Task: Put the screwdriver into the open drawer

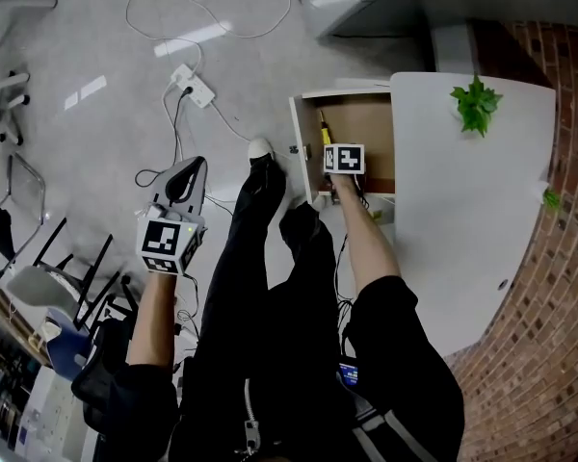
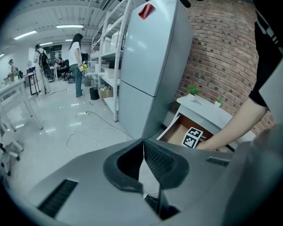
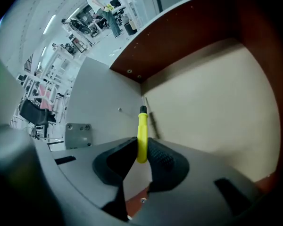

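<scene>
The yellow-handled screwdriver (image 3: 142, 134) is clamped between the pads of my right gripper (image 3: 141, 150), its thin shaft pointing down at the drawer's beige floor (image 3: 212, 102). In the head view the right gripper (image 1: 329, 150) hangs inside the open drawer (image 1: 361, 128) of a white cabinet, and the screwdriver (image 1: 323, 129) shows near the drawer's front panel. My left gripper (image 1: 193, 166) hangs over the floor to the left of the drawer. Its jaws (image 2: 143, 144) touch at the tips with nothing between them.
The white cabinet top (image 1: 462, 219) carries a small green plant (image 1: 476, 104). A brick wall (image 1: 559, 277) stands to the right. A power strip (image 1: 193, 87) with cables lies on the floor. Chairs (image 1: 72, 277) stand at left. A tall grey fridge (image 2: 151, 60) stands beside the cabinet.
</scene>
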Motion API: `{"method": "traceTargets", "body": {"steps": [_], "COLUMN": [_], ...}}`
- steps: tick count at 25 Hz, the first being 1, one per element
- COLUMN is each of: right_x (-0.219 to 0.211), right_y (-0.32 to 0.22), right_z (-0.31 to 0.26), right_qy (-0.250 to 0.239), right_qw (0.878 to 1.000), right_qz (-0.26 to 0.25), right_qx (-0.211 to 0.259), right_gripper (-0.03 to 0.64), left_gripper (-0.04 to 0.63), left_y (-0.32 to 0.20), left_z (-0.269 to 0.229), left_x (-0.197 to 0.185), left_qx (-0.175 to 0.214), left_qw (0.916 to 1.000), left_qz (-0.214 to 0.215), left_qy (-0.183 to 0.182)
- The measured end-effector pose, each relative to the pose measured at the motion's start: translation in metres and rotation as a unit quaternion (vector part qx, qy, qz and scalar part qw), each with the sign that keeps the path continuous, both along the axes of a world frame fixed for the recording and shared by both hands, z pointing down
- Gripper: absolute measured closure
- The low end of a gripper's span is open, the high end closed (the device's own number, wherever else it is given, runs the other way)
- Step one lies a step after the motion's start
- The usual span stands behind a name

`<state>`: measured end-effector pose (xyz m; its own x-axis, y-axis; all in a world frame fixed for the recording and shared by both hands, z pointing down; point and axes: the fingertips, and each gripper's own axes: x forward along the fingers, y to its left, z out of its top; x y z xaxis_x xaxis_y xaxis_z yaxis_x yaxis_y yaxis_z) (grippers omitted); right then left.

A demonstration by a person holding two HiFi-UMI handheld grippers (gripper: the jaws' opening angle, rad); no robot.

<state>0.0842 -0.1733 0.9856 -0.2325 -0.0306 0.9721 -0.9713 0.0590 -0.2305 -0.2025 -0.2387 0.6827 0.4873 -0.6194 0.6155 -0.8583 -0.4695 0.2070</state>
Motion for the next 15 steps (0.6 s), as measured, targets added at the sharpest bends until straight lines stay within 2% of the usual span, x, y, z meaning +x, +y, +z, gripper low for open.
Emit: {"method": "traceTargets", "body": {"steps": [9, 15], "right_x": [-0.002, -0.003], "right_y": [0.008, 0.006], "right_z": [0.027, 0.02], "right_qy": [0.006, 0.007], "right_qw": [1.0, 0.999], "right_qz": [0.008, 0.031], "right_qx": [-0.014, -0.01], "right_gripper": [0.532, 0.518], "left_gripper": [0.571, 0.571], "left_y": [0.0, -0.011], "left_z": [0.022, 0.021], "left_x": [-0.001, 0.002], "left_qx": [-0.019, -0.018], "left_qw": [0.9998, 0.9993], "left_qz": [0.01, 0.03], "left_qy": [0.006, 0.012]}}
